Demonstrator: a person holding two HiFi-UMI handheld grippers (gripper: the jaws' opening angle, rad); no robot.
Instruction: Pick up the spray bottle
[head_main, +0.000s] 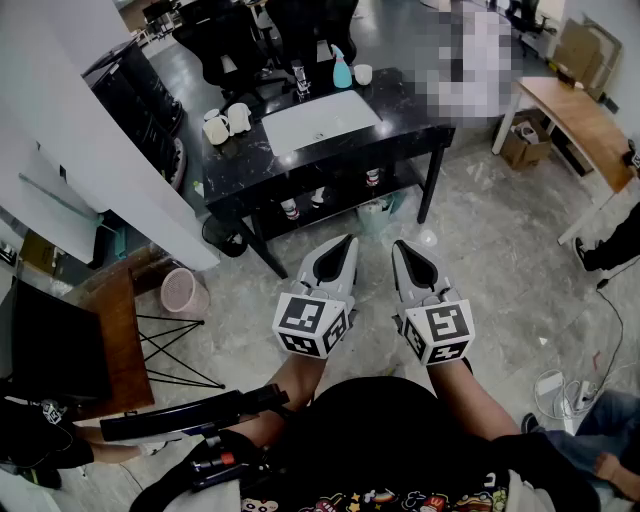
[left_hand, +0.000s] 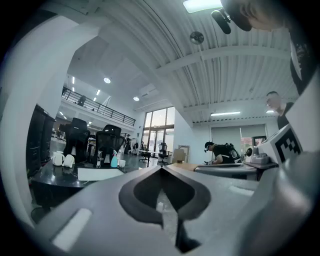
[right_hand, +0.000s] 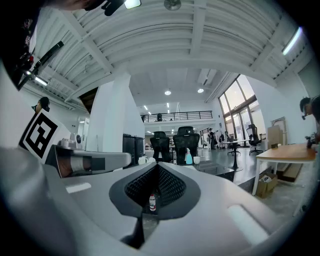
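Observation:
The spray bottle (head_main: 341, 68) is pale teal with a white head and stands at the far edge of the black table (head_main: 400, 105), beside a white cup (head_main: 362, 73). It is small and distant in the left gripper view (left_hand: 114, 160) and in the right gripper view (right_hand: 188, 157). My left gripper (head_main: 346, 241) and right gripper (head_main: 401, 246) hang side by side over the floor, well short of the table's front edge. Both point toward the table. Each is shut with its tips together and holds nothing (left_hand: 161, 168) (right_hand: 157, 165).
A white mat (head_main: 320, 120) lies on the table, with white mugs (head_main: 225, 122) at its left end. Small bottles (head_main: 290, 208) stand on the lower shelf. Black chairs (head_main: 235, 50) stand behind the table. A pink basket (head_main: 183, 293) is at the left and a wooden desk (head_main: 585, 120) at the right.

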